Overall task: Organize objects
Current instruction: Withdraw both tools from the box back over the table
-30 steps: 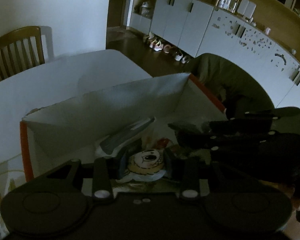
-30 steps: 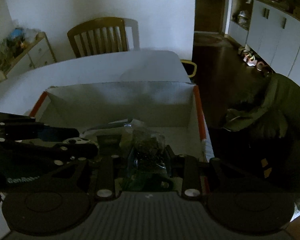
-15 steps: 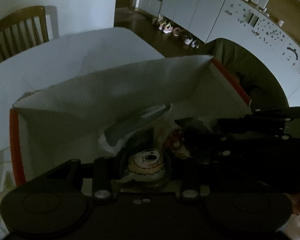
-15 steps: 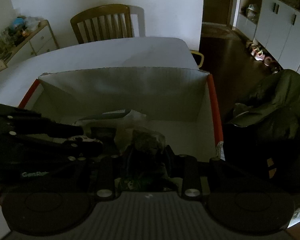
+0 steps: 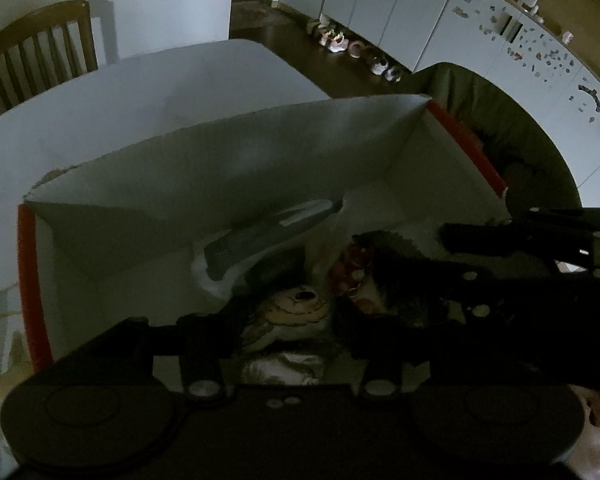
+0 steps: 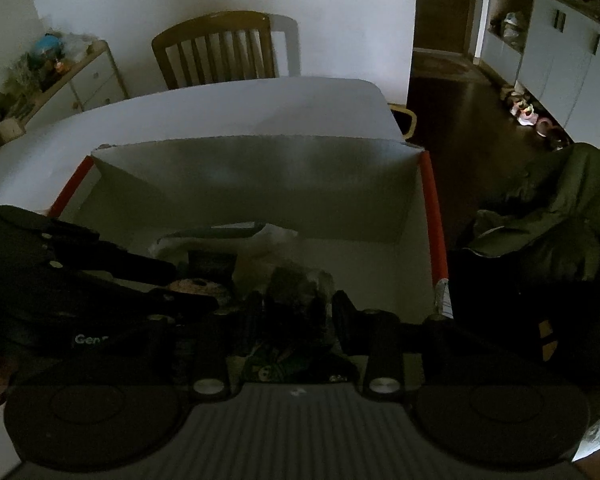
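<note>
Box [image 5: 228, 168]: white cardboard w/ red side edges, on white table [image 5: 140, 92]; fills centre of both views, more from above than 1 s ago, far wall lower in frame.
Left gripper [image 5: 290, 320]: low centre of left view, inside box; jaws just been opening, wider apart than before. Cartoon-face packet [image 5: 292, 308] between them, tilted flatter vs earlier; pads look clear of it, so released, tho dim.
Right gripper [image 6: 294, 312]: low centre of right view, also in box; jaws just been opening. Dark crinkly bag [image 6: 300, 284] between them w/ a gap at the right finger [image 6: 344, 312]; looks let go, lying on box floor.
Grey-white pouch [image 5: 268, 236]: mid left view, behind face packet, leaning toward far wall; same spot as before.
Red-patterned packet [image 5: 352, 272]: right of face packet, beside right gripper's dark arm.
Chair [image 6: 216, 48]: upper centre of right view, behind table.
Green jacket [image 6: 560, 216]: right edge of right view, just beside box.
Cabinets [image 5: 460, 28]: upper right of left view, shoes on floor below.
</note>
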Demonstrator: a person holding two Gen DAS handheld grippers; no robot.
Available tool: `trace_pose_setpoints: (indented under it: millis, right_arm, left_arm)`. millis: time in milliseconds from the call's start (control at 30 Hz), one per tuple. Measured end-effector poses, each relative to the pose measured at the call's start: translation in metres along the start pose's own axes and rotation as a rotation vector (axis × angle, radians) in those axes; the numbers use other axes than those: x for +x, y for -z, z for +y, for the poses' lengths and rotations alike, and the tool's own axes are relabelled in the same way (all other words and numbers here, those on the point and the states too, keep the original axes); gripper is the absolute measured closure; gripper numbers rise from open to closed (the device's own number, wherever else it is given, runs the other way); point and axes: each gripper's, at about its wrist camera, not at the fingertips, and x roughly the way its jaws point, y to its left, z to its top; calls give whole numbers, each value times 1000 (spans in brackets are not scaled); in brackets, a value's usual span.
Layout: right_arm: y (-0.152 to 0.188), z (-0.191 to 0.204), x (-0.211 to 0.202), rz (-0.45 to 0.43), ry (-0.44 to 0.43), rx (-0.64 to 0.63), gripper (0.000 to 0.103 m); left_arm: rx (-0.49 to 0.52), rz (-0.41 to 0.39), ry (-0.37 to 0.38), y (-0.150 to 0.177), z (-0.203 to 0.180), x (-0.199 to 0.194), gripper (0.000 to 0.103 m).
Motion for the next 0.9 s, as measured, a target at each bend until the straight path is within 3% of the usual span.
trace_pose_setpoints:
  millis: [100, 333, 900]
  right_arm:
    - [0, 0, -6, -14, 4, 7, 56]
    - [1, -1, -29, -56, -13, 18, 55]
    - [2, 30, -105, -190, -76, -4, 52]
  left_arm:
    - [-3, -25, 4, 1, -4, -6, 49]
    - [-2, -104, 10, 8, -5, -35, 37]
    - [1, -303, 15, 35, 4, -128, 30]
